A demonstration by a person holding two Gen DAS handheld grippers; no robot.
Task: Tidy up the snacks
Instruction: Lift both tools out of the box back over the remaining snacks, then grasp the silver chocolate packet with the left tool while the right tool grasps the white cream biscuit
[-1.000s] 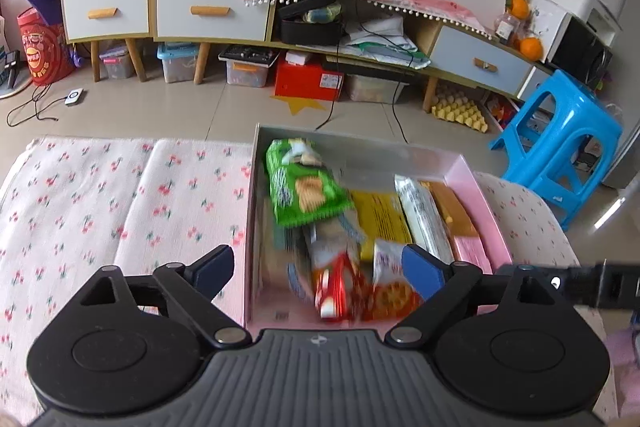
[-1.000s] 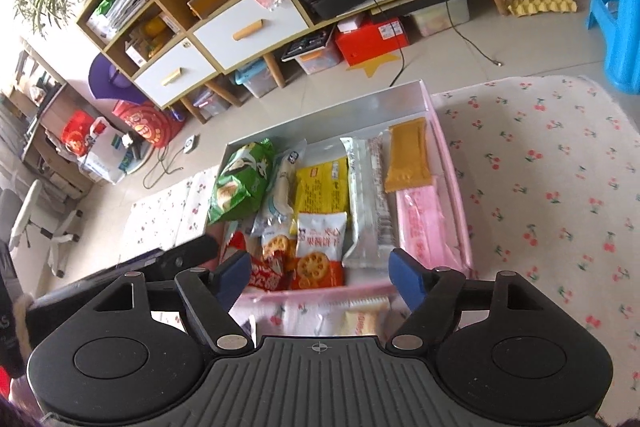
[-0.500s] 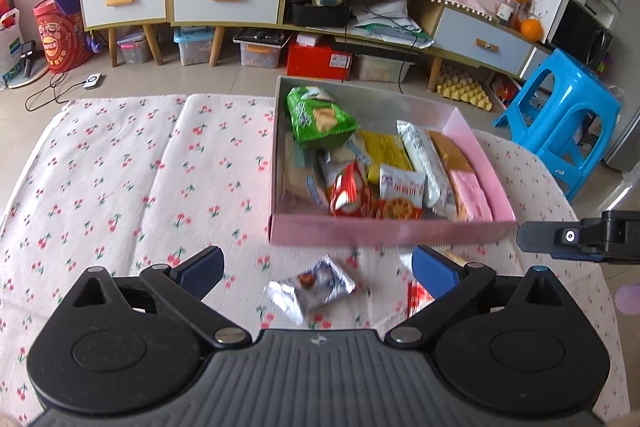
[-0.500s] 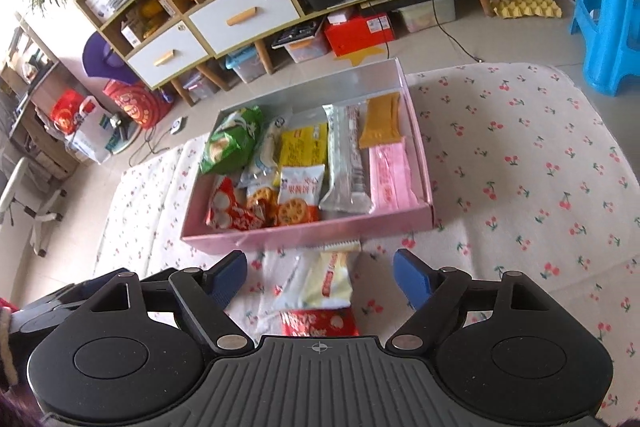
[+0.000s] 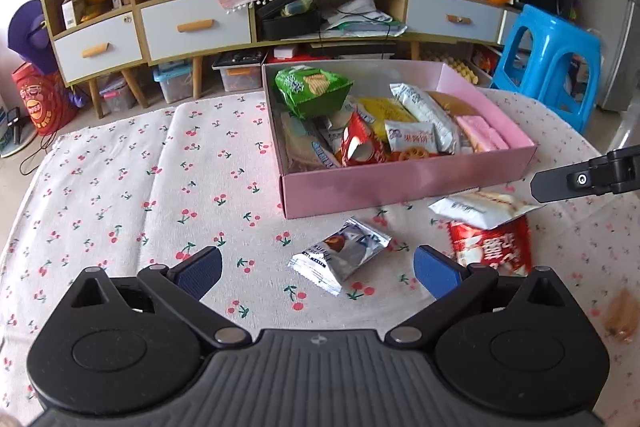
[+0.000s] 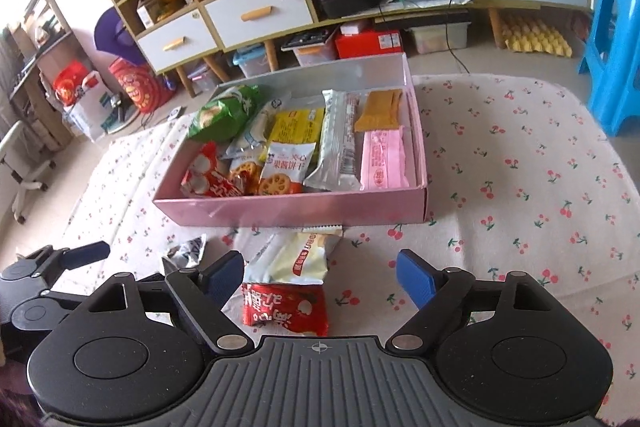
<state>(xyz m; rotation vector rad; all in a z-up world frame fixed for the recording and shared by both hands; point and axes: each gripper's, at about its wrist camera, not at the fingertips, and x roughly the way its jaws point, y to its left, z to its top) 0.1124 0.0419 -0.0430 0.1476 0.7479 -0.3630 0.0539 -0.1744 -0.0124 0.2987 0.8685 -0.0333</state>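
We are seeing the box [image 5: 404, 183] sitting on the counter [image 5: 160, 171], with snack packets lying inside it. Before its near wall, three packets are lying on the counter: the foil packet [image 5: 340, 254] to the left, and to its right the pale packet [image 5: 478, 207] overlapping the far end of the printed packet [image 5: 494, 249]. Behind the counter, a stool [image 5: 548, 63] is standing on the right.

Left gripper [image 5: 318, 267]: black linkage arms, blue pads, silver pivot screws, ribbed grey body, round crosshair mark. Right gripper [image 6: 320, 277]: identical.
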